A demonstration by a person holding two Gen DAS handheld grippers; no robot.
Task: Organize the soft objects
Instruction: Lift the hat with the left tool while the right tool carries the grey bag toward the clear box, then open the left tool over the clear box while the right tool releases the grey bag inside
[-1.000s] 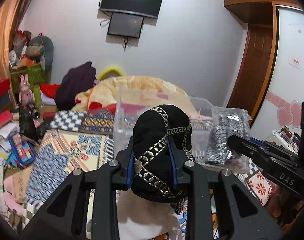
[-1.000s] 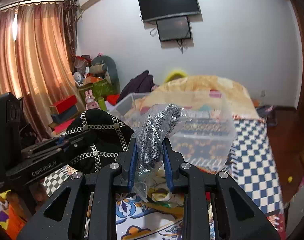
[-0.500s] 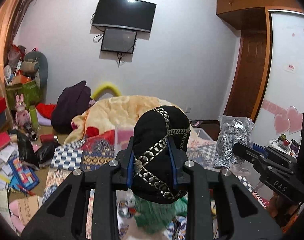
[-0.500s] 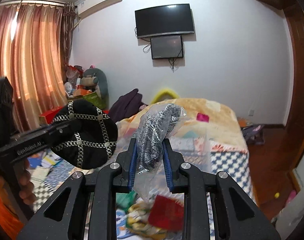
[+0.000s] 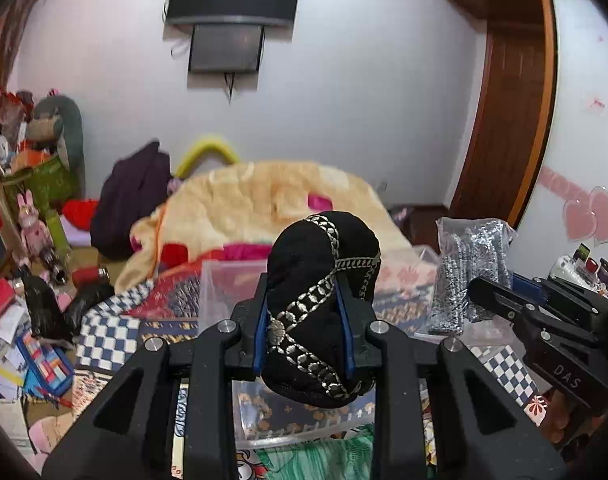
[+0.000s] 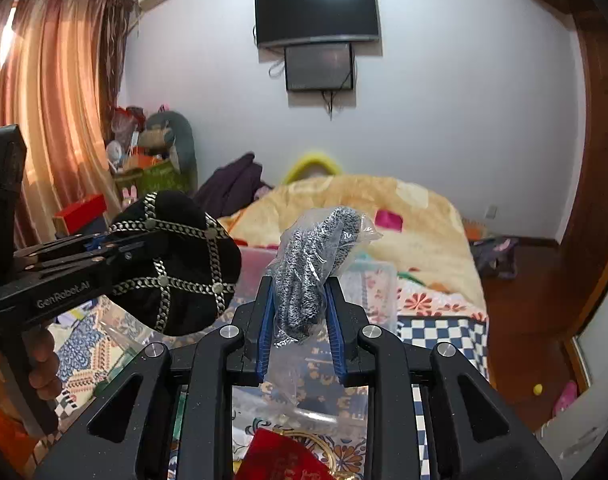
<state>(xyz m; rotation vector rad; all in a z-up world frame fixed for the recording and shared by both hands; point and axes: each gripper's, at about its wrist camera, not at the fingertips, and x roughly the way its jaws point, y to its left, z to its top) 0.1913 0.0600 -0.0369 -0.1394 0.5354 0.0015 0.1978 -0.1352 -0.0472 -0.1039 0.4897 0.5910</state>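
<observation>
My left gripper (image 5: 303, 320) is shut on a black cap with silver braid (image 5: 324, 280) and holds it in the air over the bed. The cap also shows in the right wrist view (image 6: 176, 272). My right gripper (image 6: 298, 316) is shut on a clear plastic bag of grey knit fabric (image 6: 316, 264), also raised; the bag shows in the left wrist view (image 5: 468, 272) to the right of the cap. A clear plastic storage bin (image 5: 220, 280) stands on the bed just beyond and below both grippers; it also shows in the right wrist view (image 6: 378, 280).
A yellow blanket (image 5: 264, 200) is heaped at the far end of the patterned bed. A dark purple bundle (image 5: 132, 196) and toys (image 5: 36, 224) lie at the left. A green cloth (image 5: 324, 456) and a red pouch (image 6: 284, 460) lie below the grippers. A wooden door (image 5: 504, 120) stands at the right.
Both grippers tilted up and then back down, so the clear bin returned into view in front. Each still holds its item.
</observation>
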